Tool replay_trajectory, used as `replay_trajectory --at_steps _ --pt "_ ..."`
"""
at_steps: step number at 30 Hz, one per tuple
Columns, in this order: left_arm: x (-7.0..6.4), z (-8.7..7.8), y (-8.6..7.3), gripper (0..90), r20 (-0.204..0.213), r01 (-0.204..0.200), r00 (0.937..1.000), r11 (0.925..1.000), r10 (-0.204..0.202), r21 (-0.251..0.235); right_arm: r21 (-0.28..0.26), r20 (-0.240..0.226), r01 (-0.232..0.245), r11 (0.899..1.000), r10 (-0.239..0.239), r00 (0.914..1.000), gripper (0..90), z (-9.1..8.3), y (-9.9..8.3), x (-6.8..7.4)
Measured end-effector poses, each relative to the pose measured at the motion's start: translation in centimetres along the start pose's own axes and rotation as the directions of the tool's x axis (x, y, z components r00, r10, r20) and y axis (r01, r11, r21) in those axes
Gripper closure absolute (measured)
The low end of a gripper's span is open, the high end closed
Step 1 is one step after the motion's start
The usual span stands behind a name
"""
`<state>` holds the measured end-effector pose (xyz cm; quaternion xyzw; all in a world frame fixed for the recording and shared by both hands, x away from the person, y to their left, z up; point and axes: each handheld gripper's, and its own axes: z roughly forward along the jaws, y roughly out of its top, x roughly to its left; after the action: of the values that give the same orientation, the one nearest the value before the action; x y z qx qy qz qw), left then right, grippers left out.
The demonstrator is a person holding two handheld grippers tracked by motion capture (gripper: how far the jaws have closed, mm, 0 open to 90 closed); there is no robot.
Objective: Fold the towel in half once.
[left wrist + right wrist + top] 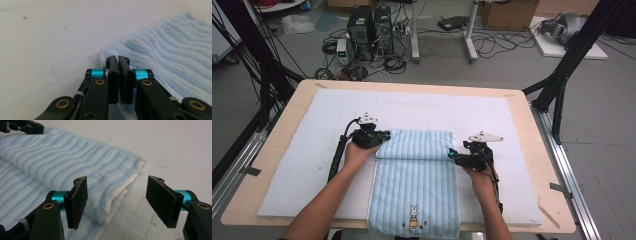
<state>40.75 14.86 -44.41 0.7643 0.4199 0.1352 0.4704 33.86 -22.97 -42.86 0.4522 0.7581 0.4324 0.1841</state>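
Towel [414, 175], blue-and-white striped, lies in the lower middle of the high view on a pale mat [302, 150] that covers the counter [282, 115]. Its long axis runs from the folded far edge toward the bottom of the frame, where the end with a small rabbit picture [414, 217] hangs over the counter's near edge. The far part is doubled back on itself, so a thick fold crosses the towel from left to right.

At the fold's left corner the left gripper [379, 137] has its fingers [112, 75] pressed together, with a sliver of white cloth between them, probably to pin that corner in place. The right gripper [452, 156] sits at the fold's right corner with its fingers [78, 200] spread wide, holding nothing; the layered edge lies just beyond them, so it looks ready to take or has just let go of that corner.
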Motion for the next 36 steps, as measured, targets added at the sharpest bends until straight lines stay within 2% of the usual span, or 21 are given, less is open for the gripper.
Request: replay_trajectory --at_steps 3,5,9,12,14,17,19,20,21,22,23,25,26,27,29,33,35,36 --pt "0.0 -0.8 0.4 86.4 0.028 0.022 0.9994 0.9986 -0.021 -0.048 -0.004 0.013 -0.016 1.0 0.016 0.9998 33.9 0.2 0.4 -0.4" --pt "-0.1 -1.2 0.6 86.4 0.038 0.011 0.9992 0.9972 -0.009 -0.074 -0.006 0.021 -0.021 1.0 0.021 0.9995 35.8 0.5 0.8 -0.7" --pt "-0.1 -1.6 0.8 86.5 0.049 0.023 0.9987 0.9954 -0.019 -0.093 0.024 0.028 -0.042 0.999 0.041 0.9988 43.9 2.2 2.1 -1.0" --pt "0.0 -1.7 0.8 86.4 0.05 0.028 0.9985 0.9952 -0.024 -0.094 0.078 0.034 -0.011 0.997 0.008 0.9994 46.4 4.1 3.3 -0.8" --pt "0.1 -1.8 0.8 86.4 0.054 0.033 0.9981 0.9952 -0.028 -0.092 0.135 0.047 -0.002 0.991 -0.004 0.9989 46.1 5.5 4.0 -0.7" --pt "0.0 -1.8 0.9 86.4 0.06 0.033 0.9978 0.9949 -0.028 -0.095 0.178 0.067 0.0 0.984 -0.012 0.9977 46.8 7.1 4.2 -0.7" --pt "0.0 -2.0 0.9 86.4 0.061 0.034 0.9978 0.9942 -0.027 -0.102 0.208 0.083 0.021 0.978 -0.039 0.9957 52.6 7.7 3.9 -0.6" --pt "0.0 -2.1 0.9 86.4 0.061 0.032 0.9978 0.9938 -0.025 -0.106 0.208 0.087 0.025 0.978 -0.044 0.9953 56.5 7.8 3.8 -0.5" --pt "-0.1 -2.2 0.9 86.4 0.059 0.031 0.998 0.9929 -0.025 -0.114 0.204 0.084 0.029 0.978 -0.047 0.9953 66.2 7.8 3.9 -0.5" --pt "-0.1 -2.3 0.9 86.4 0.062 0.034 0.9977 0.9921 -0.026 -0.121 0.212 0.067 0.061 0.975 -0.076 0.9948 74.9 7.7 3.9 -0.4" --pt "-0.1 -2.4 0.9 86.5 0.062 0.033 0.9977 0.9918 -0.026 -0.123 0.217 0.065 0.108 0.97 -0.124 0.9902 78.5 7.8 4.0 -0.2" --pt "-0.1 -2.6 0.9 86.5 0.064 0.033 0.9976 0.9908 -0.025 -0.131 0.232 0.075 0.161 0.959 -0.182 0.9804 82.9 7.7 4.1 0.4" --pt "-0.1 -2.8 1.0 86.5 0.068 0.035 0.9974 0.9902 -0.026 -0.135 0.23 0.078 0.167 0.959 -0.189 0.9789 83.4 7.6 4.2 0.5" --pt "-0.1 -3.0 1.0 86.5 0.07 0.034 0.9972 0.9898 -0.024 -0.139 0.22 0.085 0.165 0.962 -0.187 0.9787 83.4 7.4 4.2 0.7" --pt "-0.2 -3.5 1.0 86.5 0.076 0.043 0.9966 0.9872 -0.032 -0.153 0.163 0.086 0.16 0.973 -0.176 0.9807 83.4 6.4 4.4 0.7" --pt "-0.4 -4.5 1.1 86.5 0.102 0.055 0.9941 0.9846 -0.039 -0.166 0.102 0.071 0.155 0.983 -0.162 0.9842 83.3 4.5 4.4 0.9" --pt "-0.8 -5.1 1.0 86.5 0.114 0.051 0.993 0.9841 -0.031 -0.17 0.082 0.057 0.137 0.987 -0.142 0.9882 83.1 3.3 4.4 1.0" --pt "-1.0 -5.4 0.9 86.5 0.116 0.048 0.9928 0.9836 -0.028 -0.174 0.063 0.055 0.143 0.988 -0.147 0.9877 83.2 2.9 4.3 1.1"
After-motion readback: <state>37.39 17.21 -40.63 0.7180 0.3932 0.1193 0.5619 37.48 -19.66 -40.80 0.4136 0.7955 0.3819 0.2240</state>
